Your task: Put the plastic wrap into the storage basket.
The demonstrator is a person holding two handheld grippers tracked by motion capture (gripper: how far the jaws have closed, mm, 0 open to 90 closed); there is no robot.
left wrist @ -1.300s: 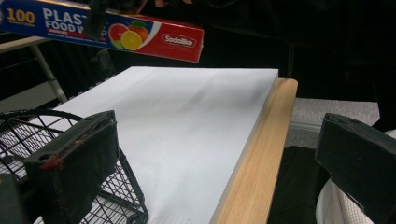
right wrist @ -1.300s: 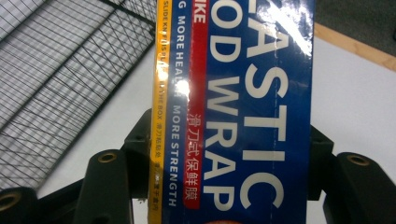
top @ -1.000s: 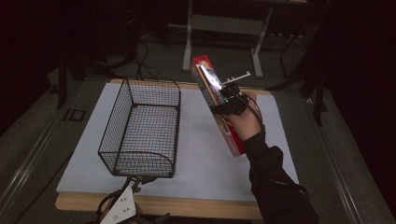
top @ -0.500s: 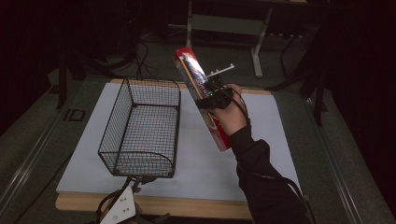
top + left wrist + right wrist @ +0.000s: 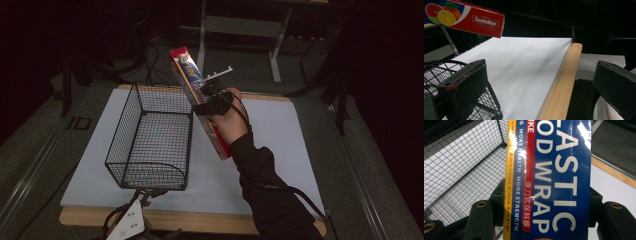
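Observation:
A long red and blue plastic wrap box (image 5: pixel 200 100) hangs in the air, slanted, beside the right wall of a black wire basket (image 5: pixel 150 137). My right gripper (image 5: pixel 210 102) is shut on the box near its middle; the right gripper view has the box (image 5: pixel 554 177) lying across both jaws, with the basket (image 5: pixel 461 165) below and to the left. My left gripper (image 5: pixel 127 227) rests at the table's near edge, in front of the basket. Its jaws stand open in the left gripper view, around (image 5: pixel 539 85), with nothing between them. One end of the box (image 5: pixel 466 17) crosses the top left there.
A white sheet (image 5: pixel 280 145) covers the wooden table (image 5: pixel 200 220), whose near edge (image 5: pixel 564 82) runs past my left gripper. Grey floor surrounds the table. A metal stand (image 5: pixel 240 25) is behind it in the dark.
My right hand has carried the box to the left and slightly up, from over the right part of the sheet to the basket's right wall. The left gripper has stayed put.

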